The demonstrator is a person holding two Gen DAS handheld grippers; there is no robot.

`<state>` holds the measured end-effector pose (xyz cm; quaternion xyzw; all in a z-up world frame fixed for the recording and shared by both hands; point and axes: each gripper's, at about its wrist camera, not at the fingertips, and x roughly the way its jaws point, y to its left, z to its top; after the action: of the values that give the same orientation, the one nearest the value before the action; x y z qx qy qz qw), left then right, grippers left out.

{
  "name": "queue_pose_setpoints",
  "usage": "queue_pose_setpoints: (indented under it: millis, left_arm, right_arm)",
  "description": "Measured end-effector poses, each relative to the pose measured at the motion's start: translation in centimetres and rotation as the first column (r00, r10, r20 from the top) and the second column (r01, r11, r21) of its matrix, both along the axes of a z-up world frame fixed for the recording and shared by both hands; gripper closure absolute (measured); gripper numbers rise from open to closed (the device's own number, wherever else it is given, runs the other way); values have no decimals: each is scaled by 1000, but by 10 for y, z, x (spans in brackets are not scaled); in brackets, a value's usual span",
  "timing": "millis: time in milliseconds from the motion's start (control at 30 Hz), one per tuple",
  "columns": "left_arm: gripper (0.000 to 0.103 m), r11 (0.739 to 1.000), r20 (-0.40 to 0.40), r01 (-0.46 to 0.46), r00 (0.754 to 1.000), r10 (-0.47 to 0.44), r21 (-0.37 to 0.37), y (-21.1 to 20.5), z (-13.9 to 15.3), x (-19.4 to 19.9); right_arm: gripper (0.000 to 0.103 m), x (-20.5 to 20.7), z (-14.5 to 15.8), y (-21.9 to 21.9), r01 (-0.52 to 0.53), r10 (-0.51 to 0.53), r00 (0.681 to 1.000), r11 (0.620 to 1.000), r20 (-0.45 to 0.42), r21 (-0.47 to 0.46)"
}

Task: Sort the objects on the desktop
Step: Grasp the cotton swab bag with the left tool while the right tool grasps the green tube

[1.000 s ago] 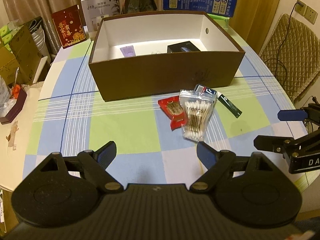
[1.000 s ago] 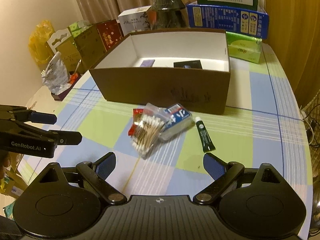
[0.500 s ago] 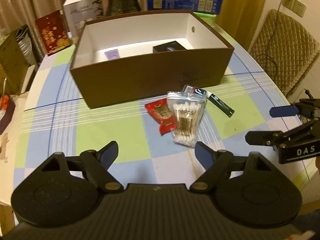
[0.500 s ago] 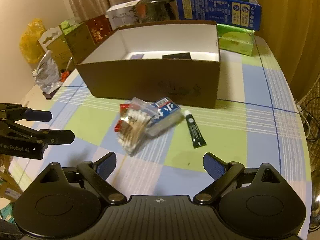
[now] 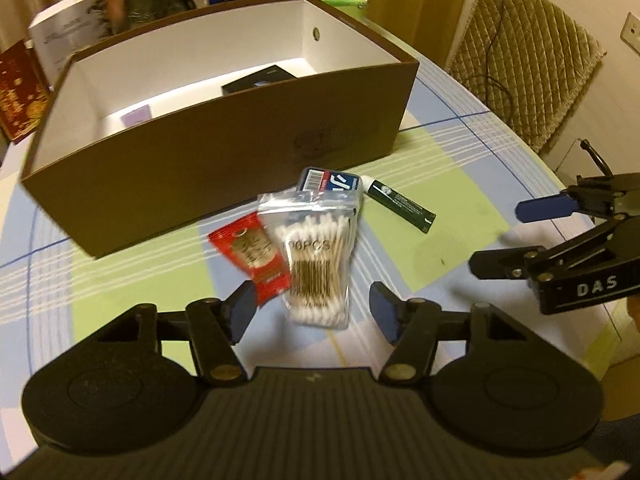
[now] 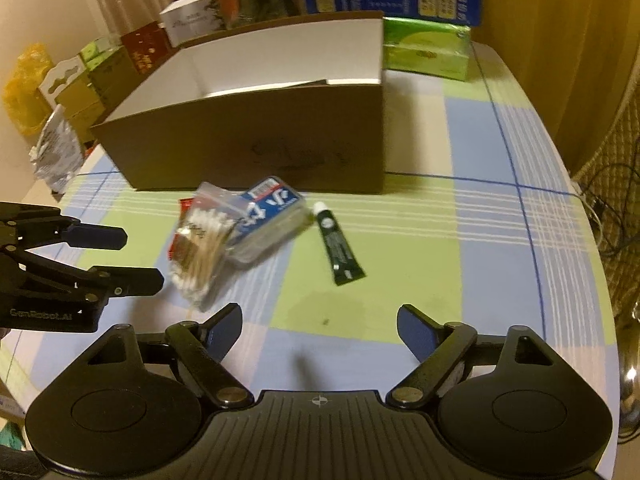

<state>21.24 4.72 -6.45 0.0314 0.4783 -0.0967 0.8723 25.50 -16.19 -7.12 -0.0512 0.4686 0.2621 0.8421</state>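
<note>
My bench (image 6: 500, 216) wears a checked cloth in blue, green and white, its right edge curving off toward a quilted chair (image 5: 524, 64). The brown box (image 5: 224, 168) fills the far middle, cartons crowding the far edge behind it. Just before its front wall lie the cotton swab bag (image 5: 316, 264), overlapping a red sachet (image 5: 252, 252) and a blue pack (image 5: 332, 184), with a green tube (image 6: 338, 248) beside them. My left hand-held gripper (image 5: 314, 312) is closing, jaws half narrowed around the bag's near end, pads not pressing. My right hand-held gripper (image 6: 320, 330) is closing too, still wide over bare cloth nearer me than the tube.
</note>
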Motion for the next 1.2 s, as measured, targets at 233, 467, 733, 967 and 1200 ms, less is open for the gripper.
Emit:
queue_pose_setpoints:
  millis: [233, 467, 733, 967, 1200]
  left_arm:
    - [56, 1000, -35, 15, 999, -15, 7, -4, -19, 24]
    - [57, 1000, -54, 22, 998, -21, 19, -11, -31, 38]
    - [83, 1000, -35, 14, 999, -14, 9, -8, -32, 39]
    - [84, 999, 40, -37, 998, 38, -14, 10, -9, 20]
    - [84, 983, 60, -181, 982, 182, -15, 54, 2, 7]
  right_arm:
    - [20, 15, -6, -23, 86, -86, 996, 996, -21, -12]
    - [20, 22, -11, -36, 129, -130, 991, 992, -44, -11]
    - [21, 24, -15, -32, 103, -103, 993, 995, -48, -6]
    - [36, 30, -19, -16, 30, -29, 1000, 999, -10, 27]
    - [58, 49, -31, 13, -62, 61, 998, 997, 32, 35]
